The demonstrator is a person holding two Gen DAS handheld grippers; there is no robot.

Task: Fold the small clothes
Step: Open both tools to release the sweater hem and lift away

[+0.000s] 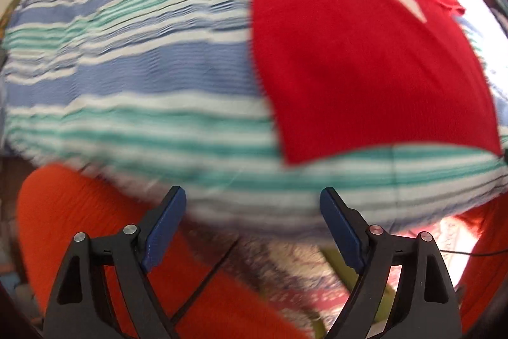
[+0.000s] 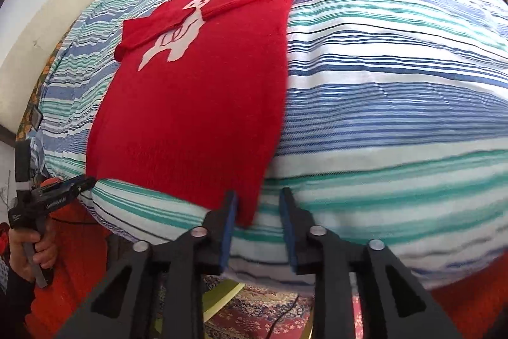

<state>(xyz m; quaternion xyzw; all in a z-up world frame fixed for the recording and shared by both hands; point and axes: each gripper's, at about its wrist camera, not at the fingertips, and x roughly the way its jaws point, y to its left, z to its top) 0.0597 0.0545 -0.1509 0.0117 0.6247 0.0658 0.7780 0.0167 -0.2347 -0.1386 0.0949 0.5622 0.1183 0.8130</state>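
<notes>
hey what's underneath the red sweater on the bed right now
The red sweater lies flat on a striped bed cover, blue, green and white. Both sleeves are folded over its chest, partly covering the white animal design. Whatever lies beneath the cover is hidden.

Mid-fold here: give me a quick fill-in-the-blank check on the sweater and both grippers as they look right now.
1. The sweater lying on the striped bedcover is ____ in colour.
2. The sleeves are folded across its ____ animal motif.
3. The left gripper has nothing between its pads; it is ____.
4. The sweater's bottom corner hangs beside the ____ gripper.

Missing words: red; white; open; right
</notes>
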